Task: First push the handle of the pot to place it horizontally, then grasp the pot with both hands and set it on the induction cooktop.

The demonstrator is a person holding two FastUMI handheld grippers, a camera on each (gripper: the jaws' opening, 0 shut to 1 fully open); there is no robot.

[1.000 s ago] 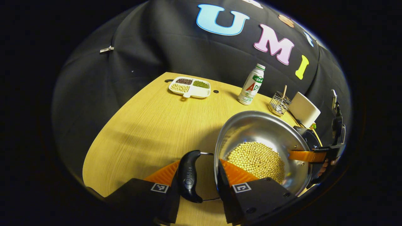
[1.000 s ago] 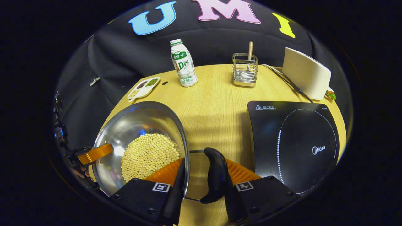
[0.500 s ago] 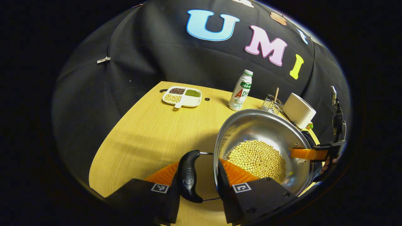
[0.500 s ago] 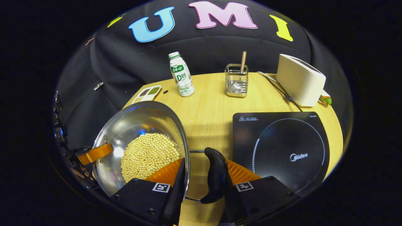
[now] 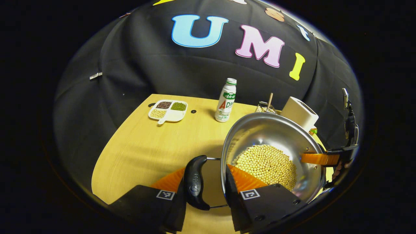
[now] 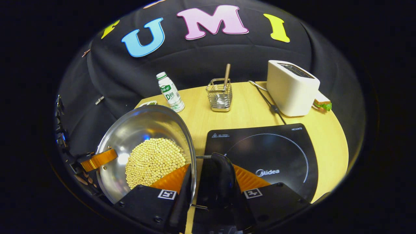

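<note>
A steel pot holding soybeans hangs in the air between both grippers. My left gripper is shut across the pot's rim and black side handle, one finger inside the bowl. My right gripper clamps the opposite rim and black handle of the pot the same way. Each view shows the other gripper's finger hooked over the far rim. The black induction cooktop lies right under the right-hand handle, its near-left part hidden by it.
On the wooden table stand a milk bottle, a wire utensil holder and a white toaster with its cable. A sandwich lies beside the toaster. A divided bean tray sits far left.
Both grippers have carried the pot to the right. The cooktop now reaches under the right handle, and the bottle and holder have slid left in both views.
</note>
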